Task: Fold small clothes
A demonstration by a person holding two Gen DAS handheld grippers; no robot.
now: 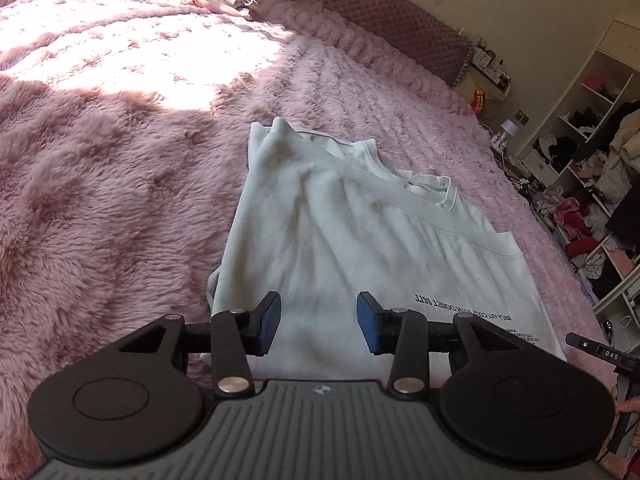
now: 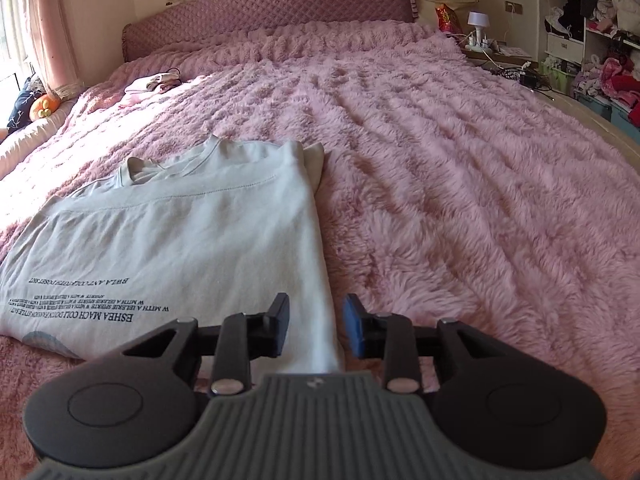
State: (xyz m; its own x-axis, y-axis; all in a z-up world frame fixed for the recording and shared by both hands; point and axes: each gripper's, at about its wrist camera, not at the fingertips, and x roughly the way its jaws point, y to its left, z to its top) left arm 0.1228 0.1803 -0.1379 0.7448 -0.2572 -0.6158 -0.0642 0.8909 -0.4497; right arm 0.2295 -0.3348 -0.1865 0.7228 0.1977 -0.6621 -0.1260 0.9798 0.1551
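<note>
A pale grey-white T-shirt (image 1: 360, 240) with black printed text lies on the fluffy pink bed cover, its sides folded in, collar at the far end. It also shows in the right wrist view (image 2: 180, 240). My left gripper (image 1: 319, 323) is open and empty, its blue pads over the shirt's near left edge. My right gripper (image 2: 316, 326) is open and empty, its jaws either side of the shirt's near right corner. Part of the right gripper (image 1: 600, 354) shows at the right edge of the left wrist view.
A small folded pink-and-white garment (image 2: 150, 82) lies far left on the bed cover (image 2: 460, 184); it also shows in the left wrist view (image 1: 224, 0). A quilted headboard (image 2: 280, 12) is at the back. Cluttered shelves (image 2: 600, 40) and a bedside table stand right of the bed.
</note>
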